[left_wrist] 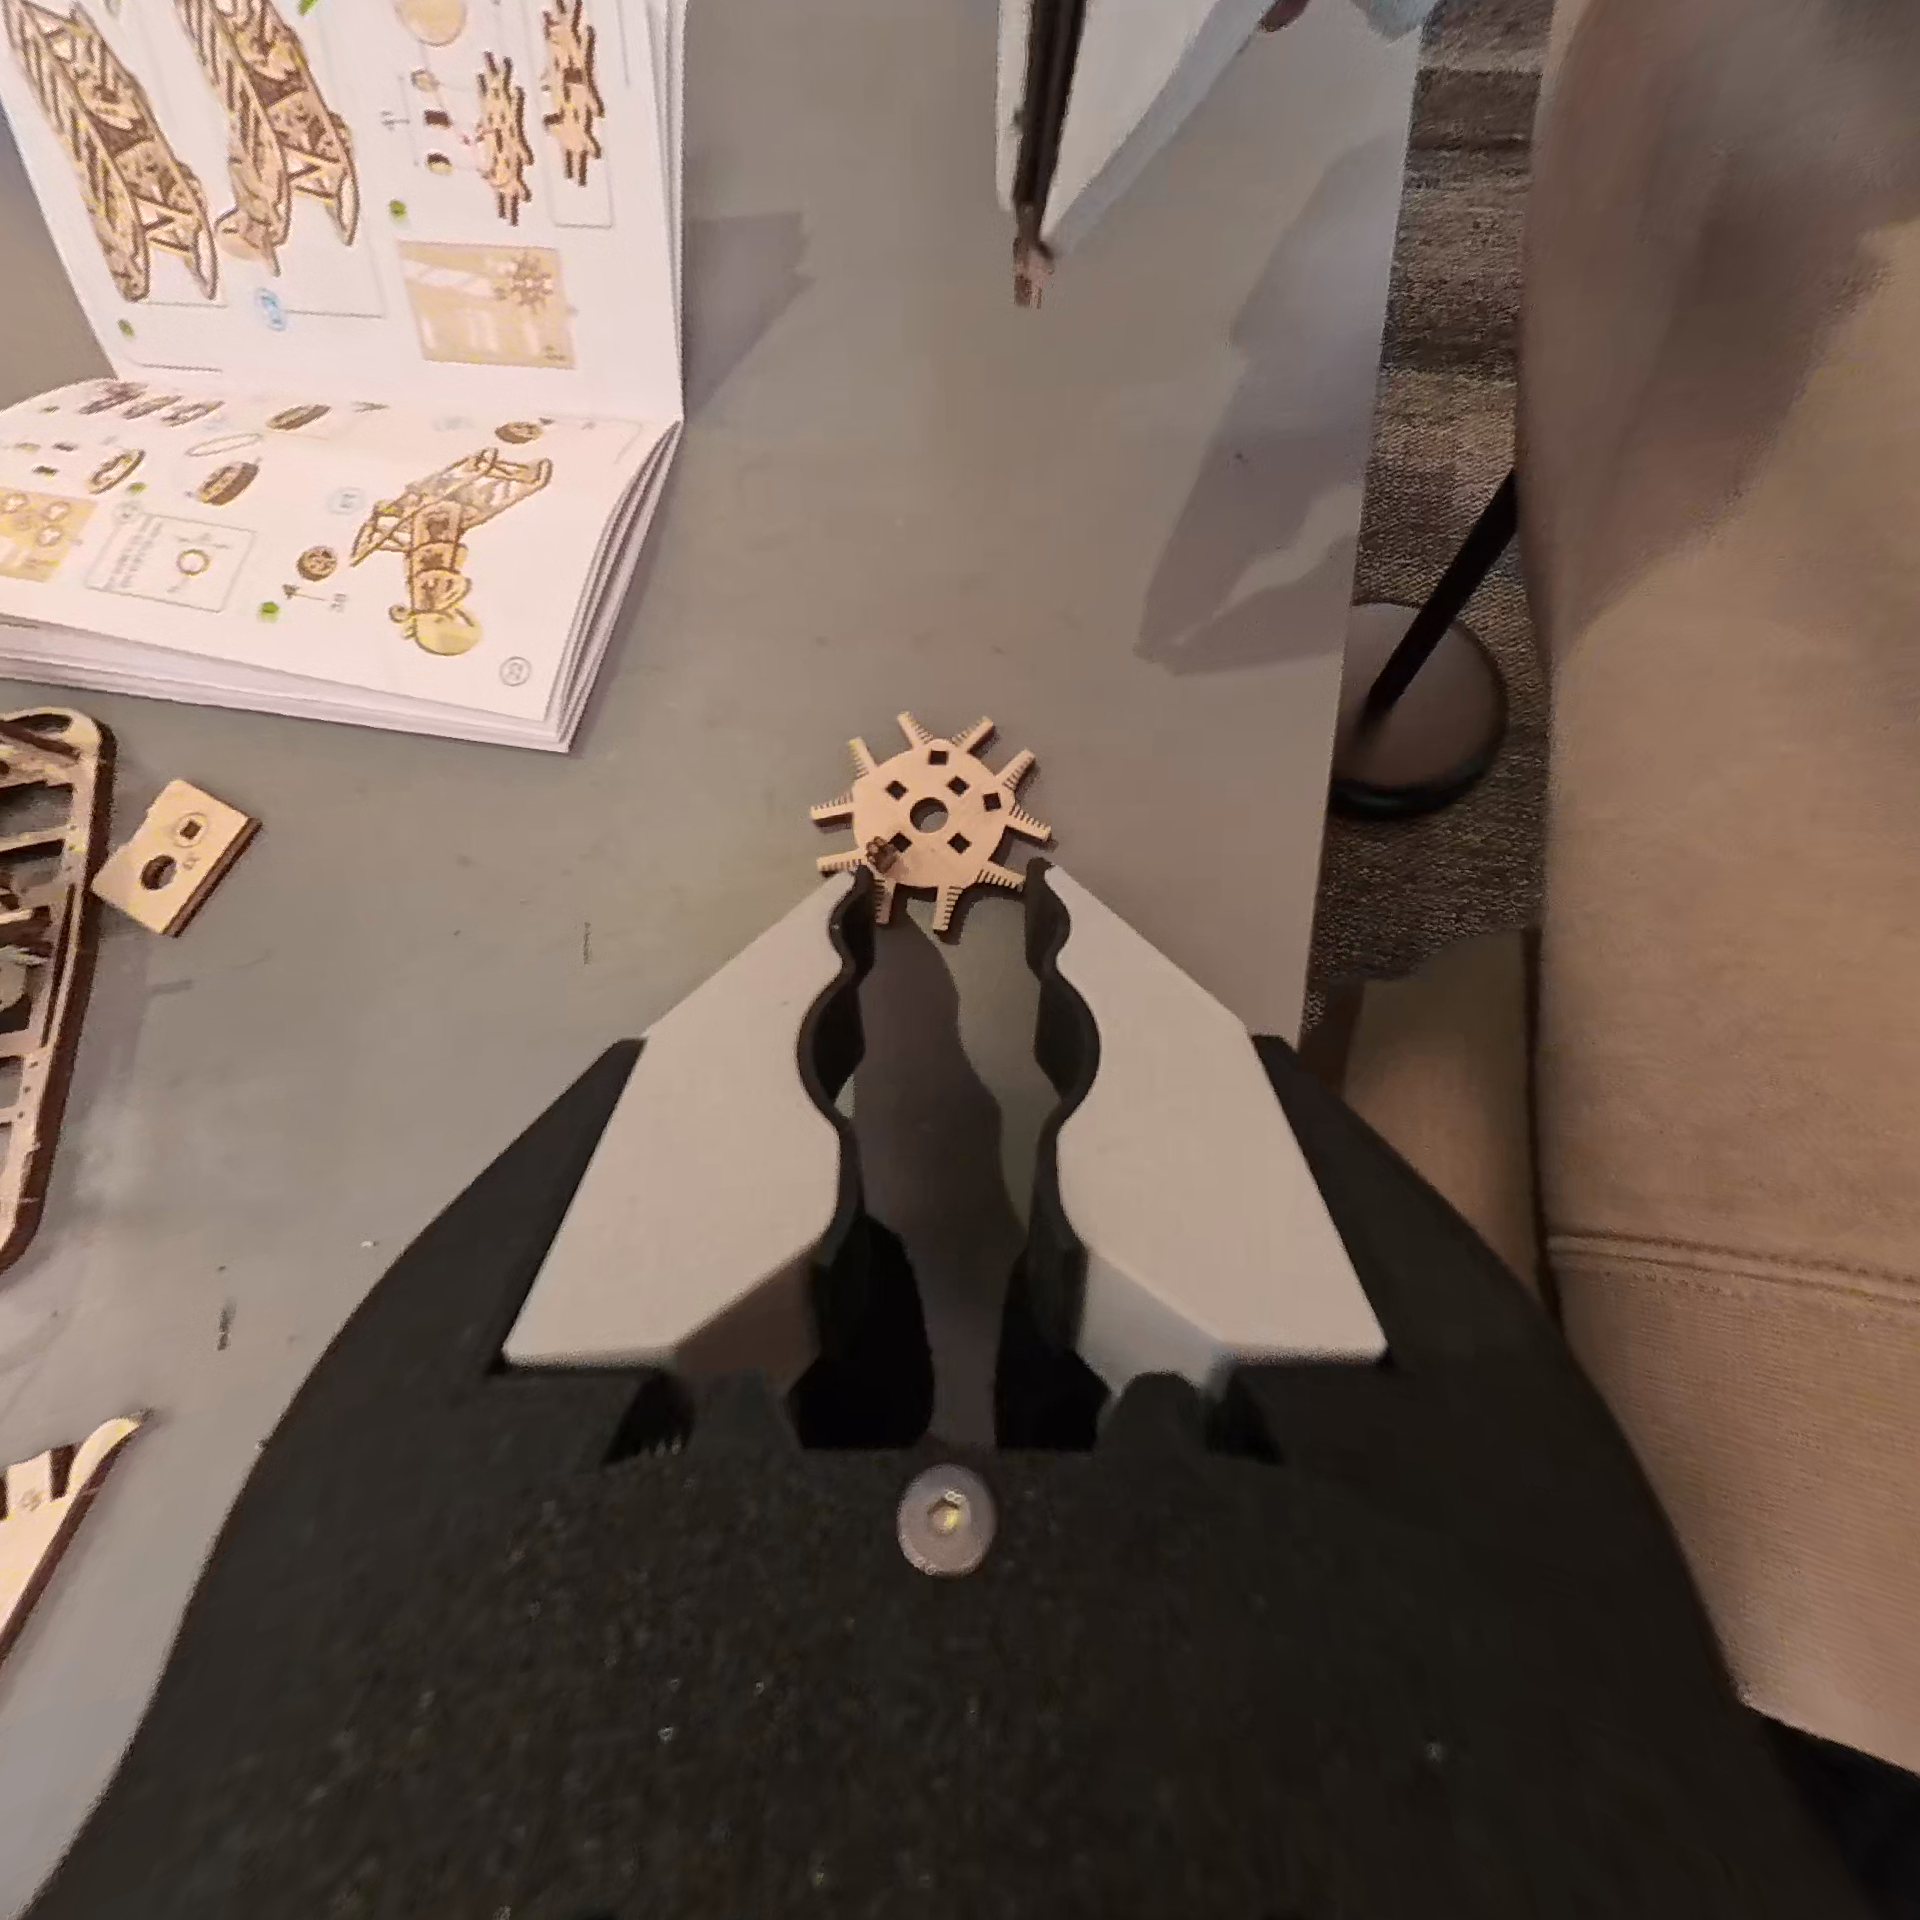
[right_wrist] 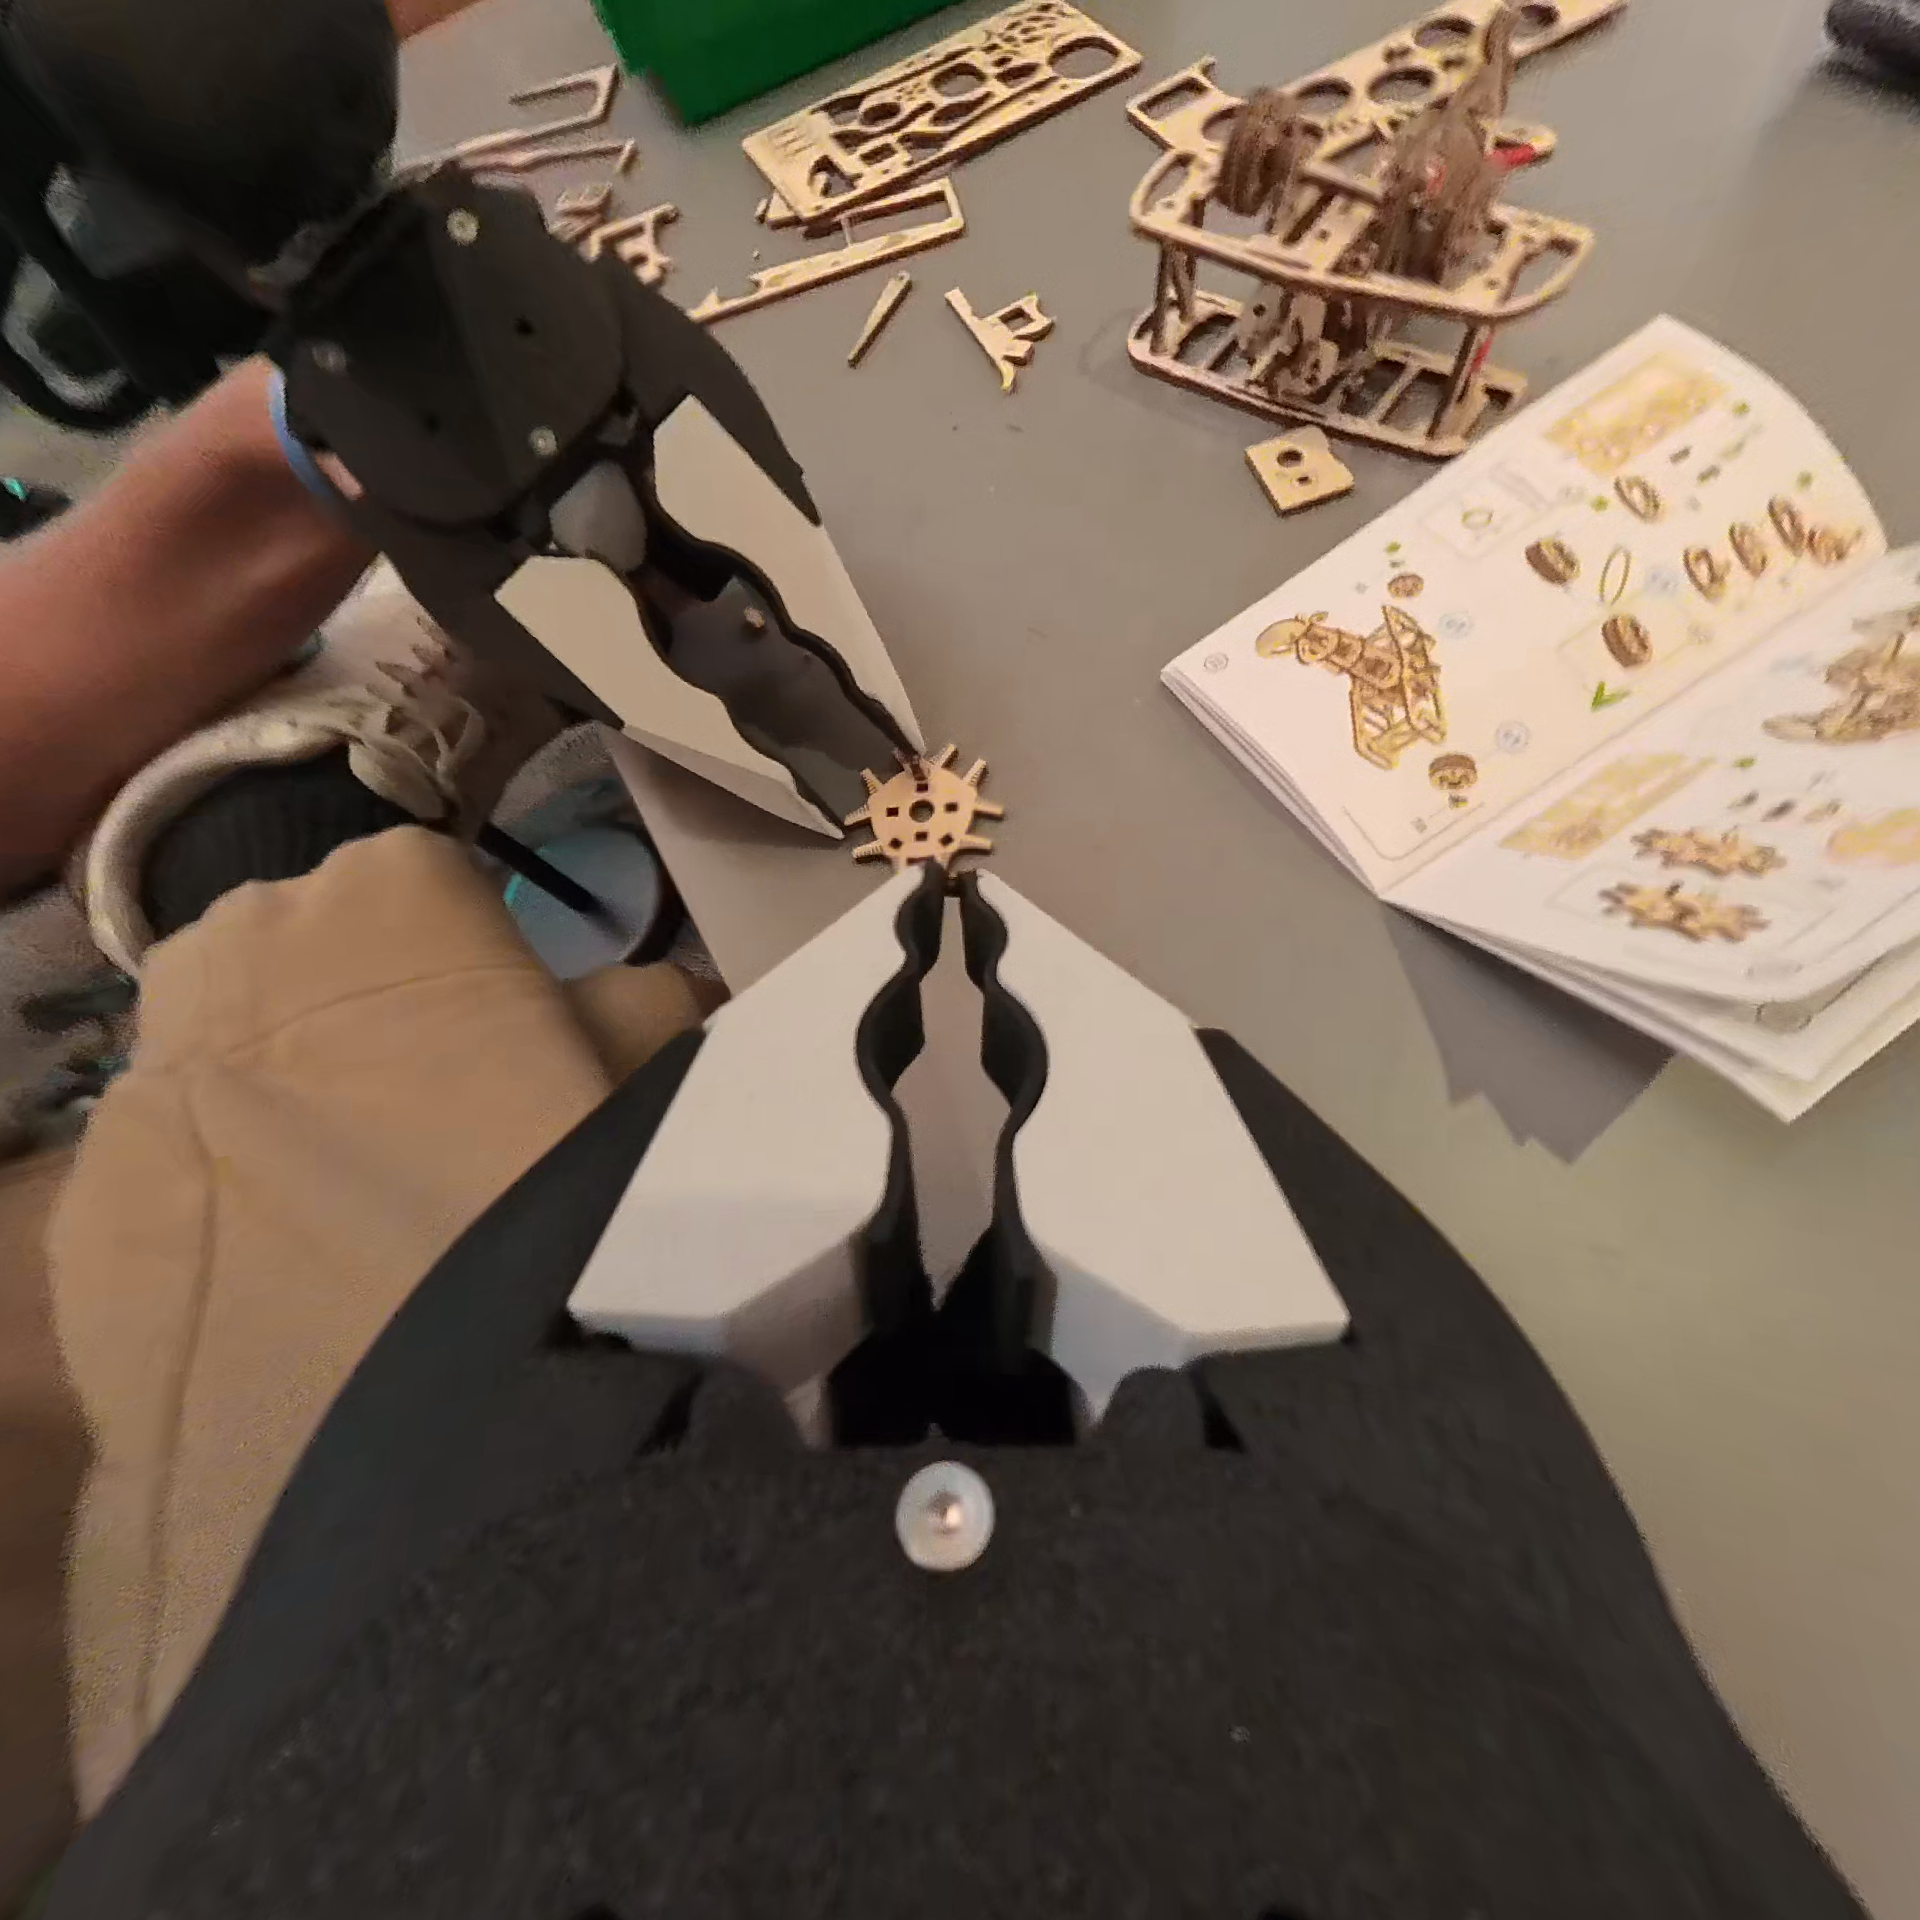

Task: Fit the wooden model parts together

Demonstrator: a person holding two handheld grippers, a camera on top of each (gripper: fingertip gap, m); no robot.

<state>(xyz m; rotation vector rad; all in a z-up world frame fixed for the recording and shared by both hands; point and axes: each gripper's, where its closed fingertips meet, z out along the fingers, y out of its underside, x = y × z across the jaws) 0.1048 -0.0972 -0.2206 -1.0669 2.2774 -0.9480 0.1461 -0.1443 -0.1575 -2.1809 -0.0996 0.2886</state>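
Observation:
A flat wooden gear (left_wrist: pixel 961 844) with spiky teeth and square holes lies on the grey table (left_wrist: pixel 935 520); it also shows in the right wrist view (right_wrist: pixel 940 831). A small dark peg (left_wrist: pixel 881 854) stands in one hole. My left gripper (left_wrist: pixel 948 875) is open, its fingertips at the gear's near edge, the left one touching a tooth. It also shows in the right wrist view (right_wrist: pixel 878 798). My right gripper (right_wrist: pixel 950 881) is nearly closed just short of the gear. In the left wrist view (left_wrist: pixel 1031 275) it hangs above the table with a small brown bit at its tip.
An open instruction booklet (left_wrist: pixel 364 416) (right_wrist: pixel 1558 727) lies beside the gear. A half-built wooden model (right_wrist: pixel 1340 260), cut-out sheets (right_wrist: pixel 935 114), a small square plate (right_wrist: pixel 1299 470) and a green box (right_wrist: pixel 758 42) lie farther off. The table edge (left_wrist: pixel 1340 727) and a person's leg (left_wrist: pixel 1714 935) are close. The tips of one gripper are about 10 cm away from the tips of the other. From the left gripper's tips to the small square plate (right_wrist: pixel 1299 470) is close to 15 cm. Seen from the left wrist view (left_wrist: pixel 172 845) as well.

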